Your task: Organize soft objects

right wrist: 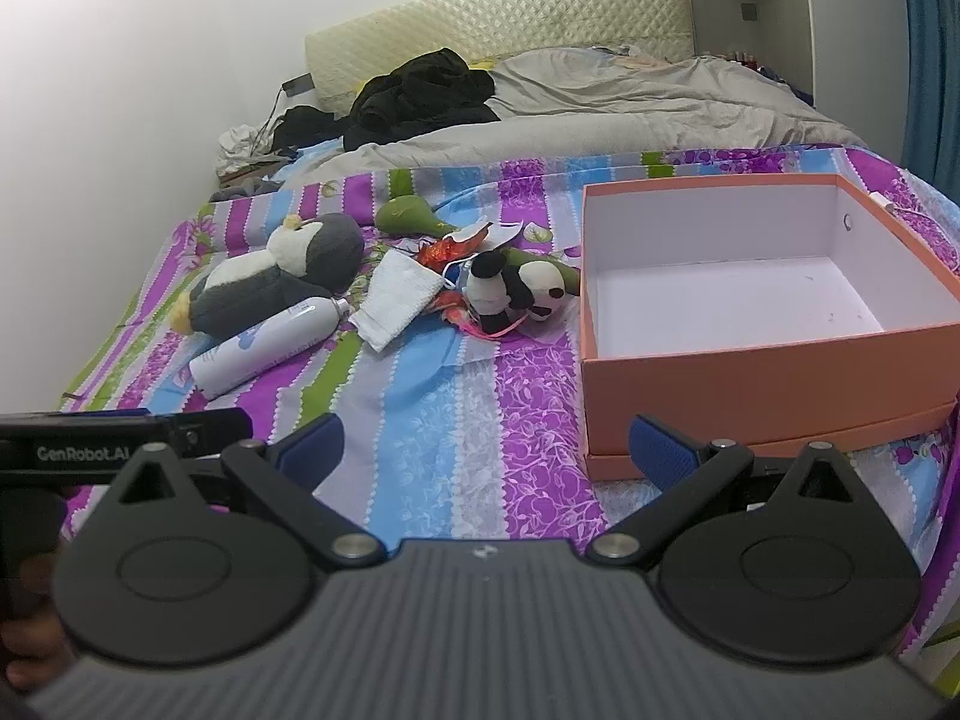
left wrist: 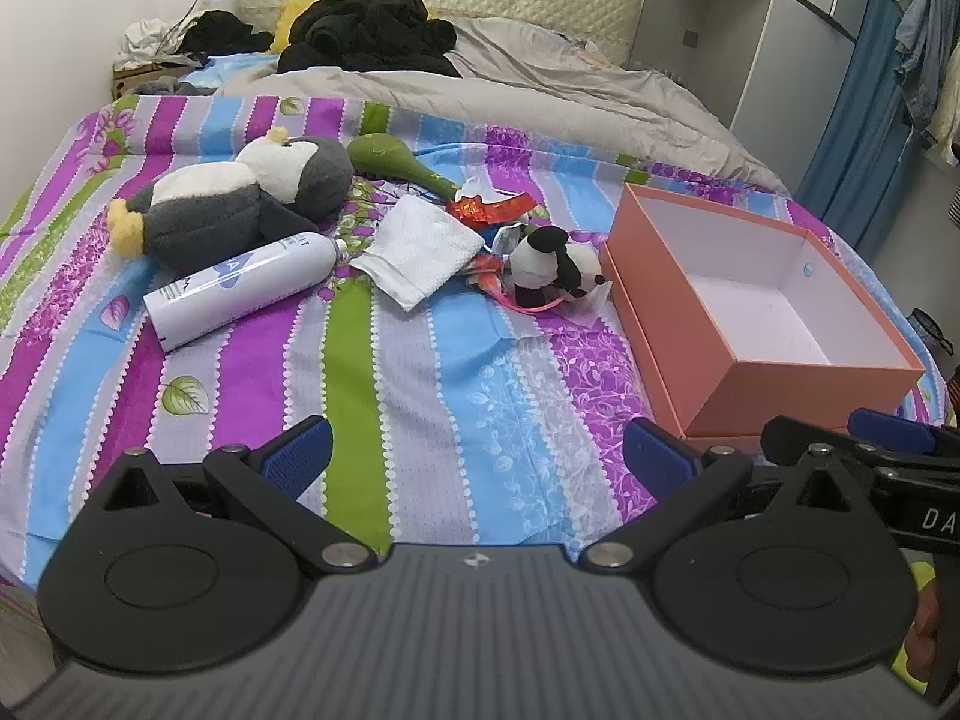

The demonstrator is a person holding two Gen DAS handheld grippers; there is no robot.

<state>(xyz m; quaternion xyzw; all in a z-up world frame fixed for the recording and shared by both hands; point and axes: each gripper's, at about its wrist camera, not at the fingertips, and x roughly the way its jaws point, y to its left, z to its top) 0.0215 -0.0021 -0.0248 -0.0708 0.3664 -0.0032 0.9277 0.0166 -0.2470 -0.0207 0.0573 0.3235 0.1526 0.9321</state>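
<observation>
Bed: striped floral sheet (left wrist: 456,372), grey duvet behind.
Soft toys: penguin plush (left wrist: 240,204) and panda plush (left wrist: 552,264) lie left of the box, among clutter.
Box: orange shoebox (right wrist: 768,378), nothing inside.
Left claw (left wrist: 477,456): apart, empty.
Right claw (right wrist: 486,450): apart, empty.

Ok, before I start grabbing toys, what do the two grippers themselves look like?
Both match: the left gripper and right gripper each have a dark grey ribbed body, two round black discs, black linkage arms with silver pivot pins, and blue textured finger pads. The left one's side, seen from the right wrist, reads "GenRobot.AI" in white. No cables or sleeves show.
</observation>
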